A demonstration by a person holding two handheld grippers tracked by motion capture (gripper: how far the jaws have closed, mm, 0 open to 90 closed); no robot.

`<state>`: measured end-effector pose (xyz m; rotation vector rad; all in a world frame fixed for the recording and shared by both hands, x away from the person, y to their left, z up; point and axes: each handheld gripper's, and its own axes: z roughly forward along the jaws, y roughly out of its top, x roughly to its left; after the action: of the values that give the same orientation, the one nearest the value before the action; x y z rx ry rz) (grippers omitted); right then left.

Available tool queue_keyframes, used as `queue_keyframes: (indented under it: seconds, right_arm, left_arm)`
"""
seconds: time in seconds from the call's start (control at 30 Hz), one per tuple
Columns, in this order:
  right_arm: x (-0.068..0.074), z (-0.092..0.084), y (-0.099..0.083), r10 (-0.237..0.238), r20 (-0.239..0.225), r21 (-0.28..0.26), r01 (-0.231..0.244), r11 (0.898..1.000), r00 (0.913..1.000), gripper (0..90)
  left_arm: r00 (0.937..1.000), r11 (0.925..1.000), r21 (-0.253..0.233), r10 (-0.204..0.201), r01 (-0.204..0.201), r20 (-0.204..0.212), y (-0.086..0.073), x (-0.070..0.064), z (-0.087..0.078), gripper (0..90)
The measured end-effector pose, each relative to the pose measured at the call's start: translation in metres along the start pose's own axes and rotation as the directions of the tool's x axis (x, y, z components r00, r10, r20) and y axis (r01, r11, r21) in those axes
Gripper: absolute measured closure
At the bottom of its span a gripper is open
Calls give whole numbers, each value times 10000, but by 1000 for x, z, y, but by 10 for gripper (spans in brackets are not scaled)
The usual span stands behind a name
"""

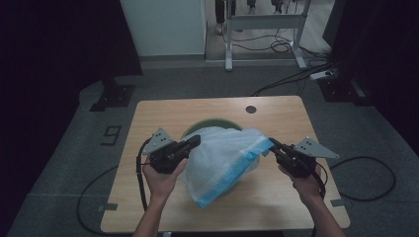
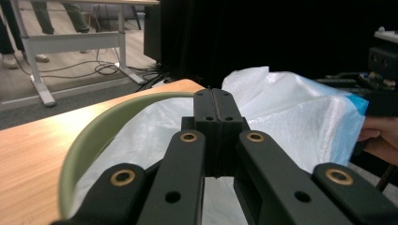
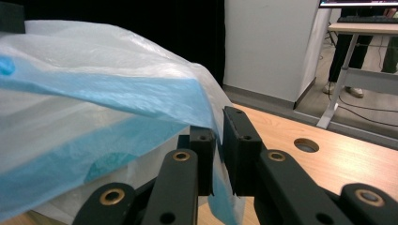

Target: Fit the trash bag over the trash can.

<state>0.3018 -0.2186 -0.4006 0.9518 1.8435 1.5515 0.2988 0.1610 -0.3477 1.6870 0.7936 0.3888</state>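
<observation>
A white plastic bag with a blue hem lies over a pale green round bin in the middle of the wooden table. My left gripper is at the bag's left edge, above the green rim. In the left gripper view its tips are pressed flat together in front of the bag, and no film shows between them. My right gripper is at the bag's right corner. In the right gripper view its jaws pinch the blue hem of the bag, and film hangs down between them.
A round cable hole sits near the table's far edge, also in the right gripper view. Beyond the table stands a white desk frame with cables on the floor. A person's legs are behind it. Black curtains flank both sides.
</observation>
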Motion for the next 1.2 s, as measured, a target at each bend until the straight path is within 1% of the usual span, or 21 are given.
queue_keyframes:
  seconds: [0.13,0.17,0.2,0.23,0.27,0.4,0.47,0.57,0.6,0.63,0.73,0.87,0.97,1.07,1.2]
  right_arm:
    - [-4,3,-3,1,-32,93,-1,10000,10000,801]
    - [-5,4,-4,42,-59,89,-41,10000,10000,784]
    - [-6,4,-4,97,-63,81,-97,9999,9999,743]
    - [-5,4,-4,198,39,52,-198,9998,9998,689]
    - [-4,3,-4,247,44,4,-247,9997,9997,670]
    - [10,-11,-10,412,-82,-320,-414,9986,9991,567]
    - [19,-19,-17,218,-214,-329,-225,9992,9995,553]
    - [30,-27,-25,274,-622,-286,-293,9992,9977,513]
    - [33,-27,-26,389,-806,-250,-410,9988,9960,504]
    - [37,-26,-27,460,-941,-168,-478,9987,9945,491]
    - [44,-20,-25,480,-1135,-85,-493,9987,9924,459]
    - [52,-14,-21,519,-1231,-144,-540,9984,9910,396]
    - [60,-12,-19,350,-1221,-183,-375,9991,9919,339]
    - [68,-6,-17,-14,-1075,-42,9,10000,9942,284]
    - [71,2,-14,-169,-1043,93,180,9998,9944,273]
  left_arm:
    - [9996,9996,-39,-271,270,-127,-3,10,-3,900]
    - [9993,9994,-69,-335,334,-146,-4,11,-4,900]
    - [9991,9992,-111,-388,386,-175,-5,13,-5,900]
    - [9989,9990,-127,-422,419,-201,-6,13,-5,900]
    - [9987,9988,-145,-463,460,-204,-7,14,-5,900]
    - [9982,9982,-141,-584,581,-162,-9,16,-5,900]
    - [9982,9983,-108,-572,570,-166,-10,15,-5,900]
    - [9981,9981,-124,-599,598,-140,-10,15,-6,900]
    - [9979,9979,-137,-636,634,-111,-11,14,-6,900]
    - [9979,9979,-133,-641,640,-101,-11,14,-5,900]
    - [9977,9977,-116,-669,668,-93,-12,13,-5,900]
    - [9976,9975,-92,-694,694,-82,-13,13,-4,900]
    - [9972,9972,-84,-750,749,-49,-13,14,-3,900]
    - [9970,9970,-68,-768,768,-21,-13,14,-4,900]
    - [9969,9969,-24,-787,787,5,-14,14,-4,900]
